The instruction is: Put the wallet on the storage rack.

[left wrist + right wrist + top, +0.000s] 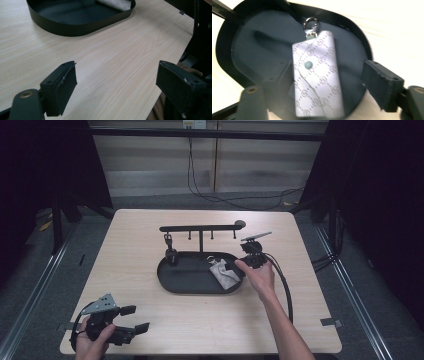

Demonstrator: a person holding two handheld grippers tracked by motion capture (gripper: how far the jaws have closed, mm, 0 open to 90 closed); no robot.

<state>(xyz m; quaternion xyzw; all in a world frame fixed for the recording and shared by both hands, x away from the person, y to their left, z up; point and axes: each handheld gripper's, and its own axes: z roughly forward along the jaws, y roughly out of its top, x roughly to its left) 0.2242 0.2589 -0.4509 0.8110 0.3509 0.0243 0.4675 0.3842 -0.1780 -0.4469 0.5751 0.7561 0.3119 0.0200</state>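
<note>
A pale grey patterned key pouch (pixel 223 272) (pixel 317 75) with a snap and a metal ring lies flat at the right end of a black oval tray (pixel 172 287) (pixel 227 50). My right gripper (pixel 231 266) (pixel 329 67) hangs just over it, open. The pouch lies between the jaws: the left jaw is close to its edge and the right jaw stands well clear. My left gripper (pixel 132 319) (pixel 116 72) is held at the table's front left corner, open and with nothing in it. It points toward the tray (pixel 75 28).
A black rack bar (pixel 200 227) with several hooks rises from the tray's back, and a small dark item (pixel 170 247) hangs from its left hook. A strip of tape (pixel 330 322) marks the table's front right. Cables trail on the floor behind the table.
</note>
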